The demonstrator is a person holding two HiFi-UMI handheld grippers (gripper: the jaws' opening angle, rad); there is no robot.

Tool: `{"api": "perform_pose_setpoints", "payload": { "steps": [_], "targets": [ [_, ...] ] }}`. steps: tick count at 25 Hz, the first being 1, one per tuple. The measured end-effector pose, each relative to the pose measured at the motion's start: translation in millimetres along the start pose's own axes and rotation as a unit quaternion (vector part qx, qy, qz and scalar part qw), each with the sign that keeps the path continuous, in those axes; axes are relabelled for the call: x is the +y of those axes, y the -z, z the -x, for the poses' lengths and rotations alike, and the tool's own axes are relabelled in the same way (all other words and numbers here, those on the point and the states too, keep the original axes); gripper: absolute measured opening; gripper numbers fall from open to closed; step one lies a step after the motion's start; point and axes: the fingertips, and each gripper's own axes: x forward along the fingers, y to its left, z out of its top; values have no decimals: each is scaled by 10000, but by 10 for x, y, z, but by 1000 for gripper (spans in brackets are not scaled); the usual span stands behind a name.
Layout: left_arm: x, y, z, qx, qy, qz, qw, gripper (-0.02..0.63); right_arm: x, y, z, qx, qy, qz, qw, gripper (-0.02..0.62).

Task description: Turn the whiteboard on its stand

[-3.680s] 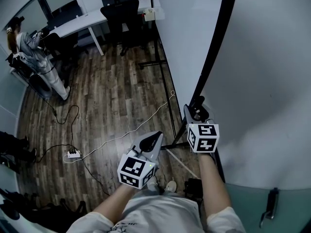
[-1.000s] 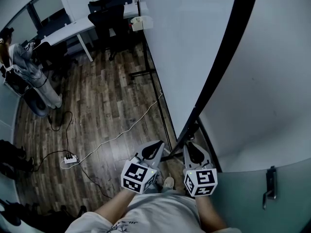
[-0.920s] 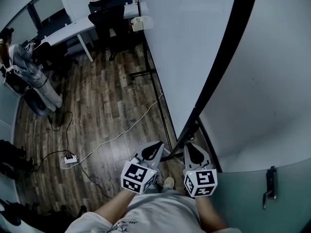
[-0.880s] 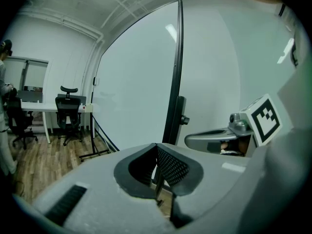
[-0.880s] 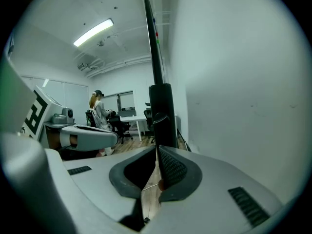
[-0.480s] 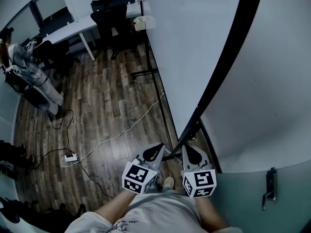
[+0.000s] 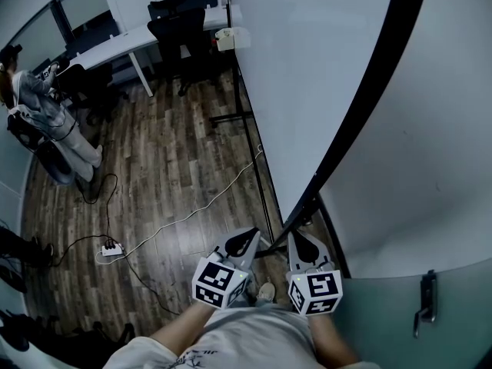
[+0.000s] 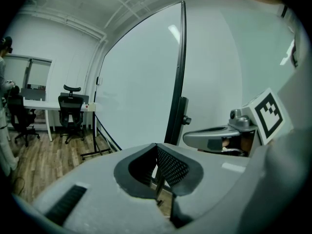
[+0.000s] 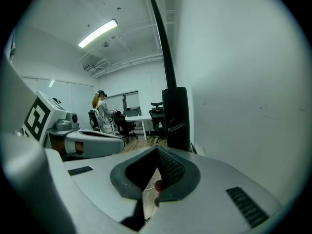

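Observation:
The whiteboard (image 7: 307, 75) stands on edge in the head view, its black frame (image 7: 361, 106) running diagonally down to the stand's clamp (image 7: 304, 214). Both grippers sit low by my body, short of the clamp and touching nothing. My left gripper (image 7: 246, 239) is shut and empty, left of the frame's foot. My right gripper (image 7: 305, 244) is shut and empty, just below the clamp. In the left gripper view, the board (image 8: 141, 91), frame (image 8: 181, 57) and clamp knob (image 8: 183, 119) are ahead of the shut left gripper (image 8: 157, 155). The right gripper (image 9: 157, 157) faces the black clamp post (image 9: 175, 118).
The stand's floor legs (image 7: 238, 118) reach across the wooden floor. A white cable (image 7: 200, 210) runs to a power strip (image 7: 114, 248). A desk with chairs (image 7: 181, 21) stands at the back, a person (image 7: 46, 106) at the far left. A door handle (image 7: 423, 306) is at the lower right.
My right gripper has come down from the stand's clamp to beside the left one. Over the last second both hands have barely moved.

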Motion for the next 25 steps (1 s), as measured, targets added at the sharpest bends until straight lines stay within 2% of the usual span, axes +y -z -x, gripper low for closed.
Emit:
{"api": "perform_pose_setpoints", "payload": {
  "steps": [25],
  "targets": [
    [-30,-19,59,-12,-11,-98,10000,11,65,13,27,59,-119,18,9999,6]
  ]
}}
